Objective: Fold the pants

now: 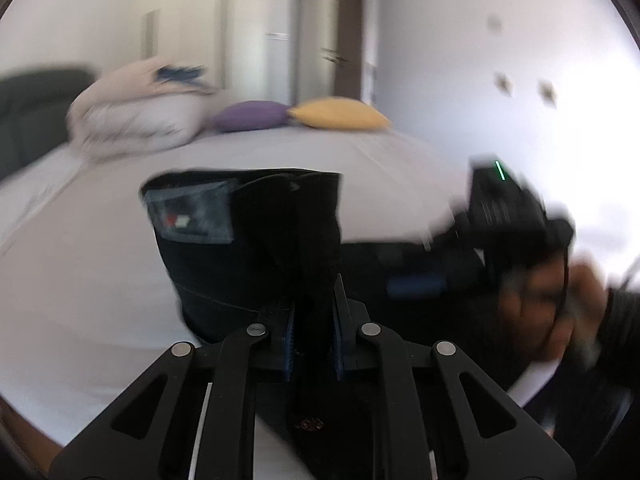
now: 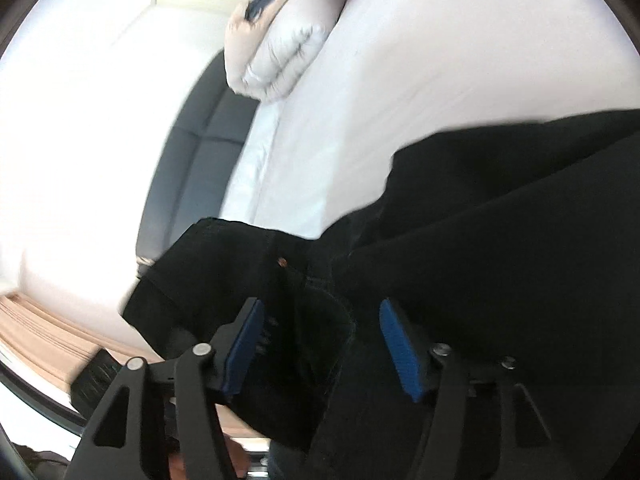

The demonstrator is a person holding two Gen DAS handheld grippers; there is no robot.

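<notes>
The black pants (image 1: 256, 252) lie on a bed with a white sheet (image 1: 92, 280), with a clear plastic label near the waistband. My left gripper (image 1: 314, 320) is shut on a fold of the black fabric, which stands up between its blue pads. My right gripper shows at the right of the left wrist view (image 1: 508, 216), held by a hand. In the right wrist view the right gripper (image 2: 320, 340) is open, its blue pads (image 2: 400, 348) apart with pants fabric (image 2: 500, 240) lying between them.
A folded white duvet (image 1: 136, 112), a purple cushion (image 1: 252, 114) and a yellow cushion (image 1: 340, 114) sit at the far end of the bed. A dark headboard (image 2: 200, 168) runs along one side. Wardrobe doors and a wall stand behind.
</notes>
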